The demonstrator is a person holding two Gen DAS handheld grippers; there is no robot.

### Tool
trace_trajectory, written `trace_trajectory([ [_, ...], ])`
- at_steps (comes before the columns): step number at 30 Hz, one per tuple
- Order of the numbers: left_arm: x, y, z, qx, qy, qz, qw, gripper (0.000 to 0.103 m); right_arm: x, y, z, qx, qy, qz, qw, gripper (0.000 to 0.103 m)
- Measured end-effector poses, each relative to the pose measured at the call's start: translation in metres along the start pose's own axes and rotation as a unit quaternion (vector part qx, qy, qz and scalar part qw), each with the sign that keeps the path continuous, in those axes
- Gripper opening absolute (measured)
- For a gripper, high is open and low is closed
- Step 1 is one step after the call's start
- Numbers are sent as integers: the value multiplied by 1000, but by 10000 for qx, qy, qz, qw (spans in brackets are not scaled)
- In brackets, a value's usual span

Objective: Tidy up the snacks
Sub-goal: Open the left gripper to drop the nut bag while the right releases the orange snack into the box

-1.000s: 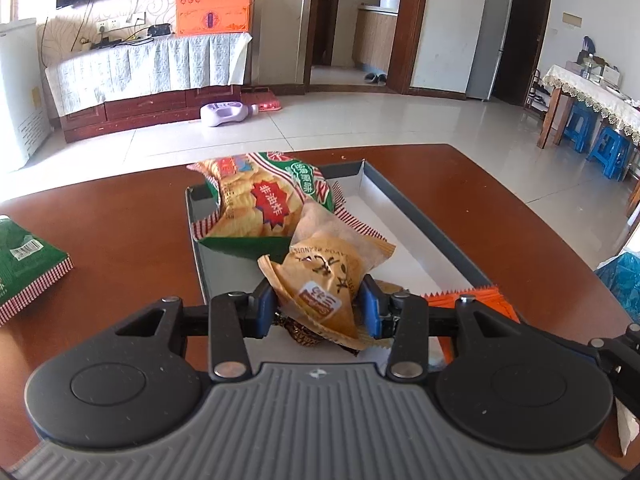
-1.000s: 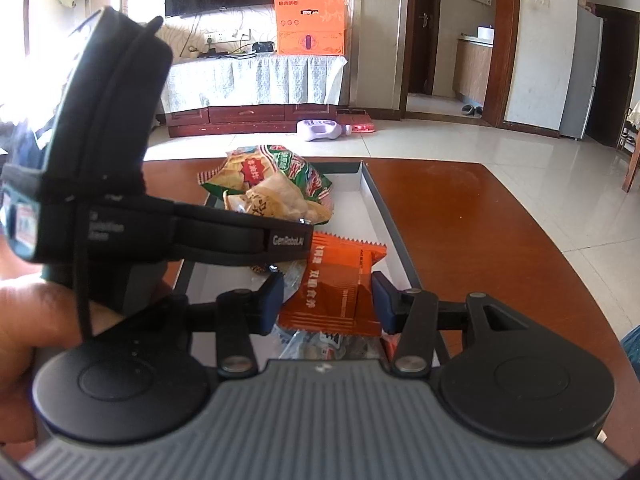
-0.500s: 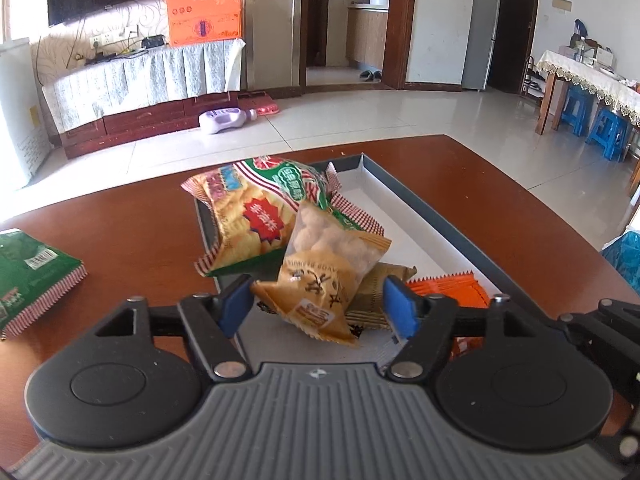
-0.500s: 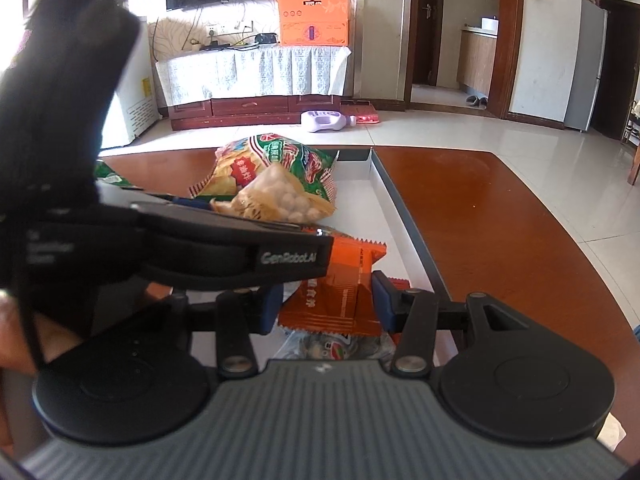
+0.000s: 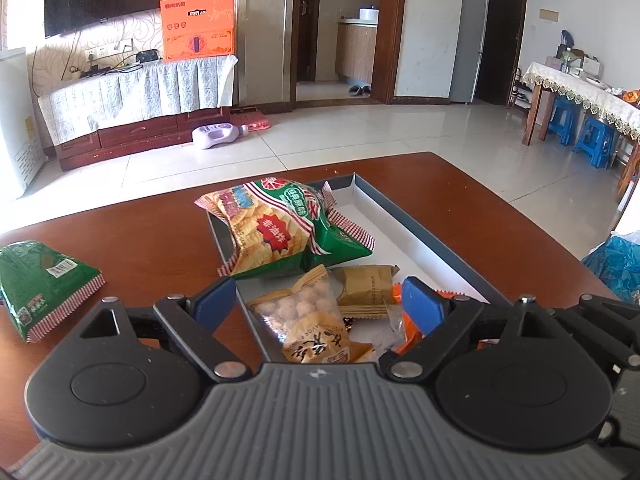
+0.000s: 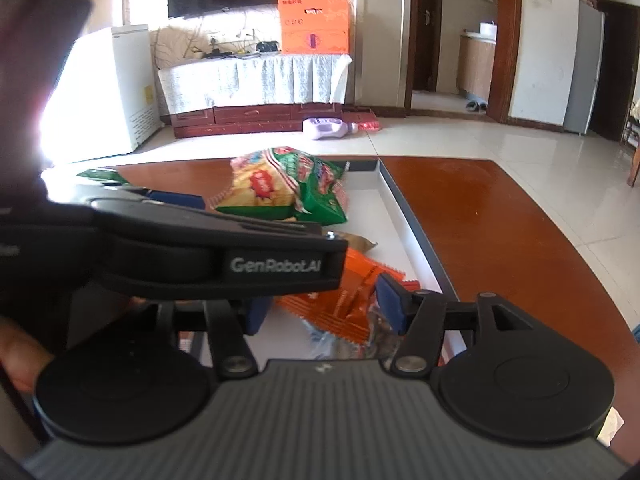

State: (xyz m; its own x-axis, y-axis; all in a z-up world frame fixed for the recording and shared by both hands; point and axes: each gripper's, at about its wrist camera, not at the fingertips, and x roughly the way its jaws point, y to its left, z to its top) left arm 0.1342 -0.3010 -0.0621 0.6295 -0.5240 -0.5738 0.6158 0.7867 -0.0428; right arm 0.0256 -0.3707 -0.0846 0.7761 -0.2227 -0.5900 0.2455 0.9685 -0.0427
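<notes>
Orange box [image 5: 197, 26], purple bottle [image 5: 212, 135]

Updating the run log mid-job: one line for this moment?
left gripper: opening, clear of puffed-ball packet in tray | right gripper: opening around orange packet | green bag: outside tray

"GenRobot.AI" stands in pale letters on the left hand-held gripper [image 6: 180, 200].
</notes>
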Motion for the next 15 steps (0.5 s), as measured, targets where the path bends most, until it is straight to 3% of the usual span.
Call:
trace_trajectory([
  [7,-32,10,-2,11,-165,34,9999,94,-26,20,1,-204,-450,114,9987,69],
  [15,-67,44,-8,-150,-303,303,9990,94,-31,34,5,-83,-597,385,9974,69],
])
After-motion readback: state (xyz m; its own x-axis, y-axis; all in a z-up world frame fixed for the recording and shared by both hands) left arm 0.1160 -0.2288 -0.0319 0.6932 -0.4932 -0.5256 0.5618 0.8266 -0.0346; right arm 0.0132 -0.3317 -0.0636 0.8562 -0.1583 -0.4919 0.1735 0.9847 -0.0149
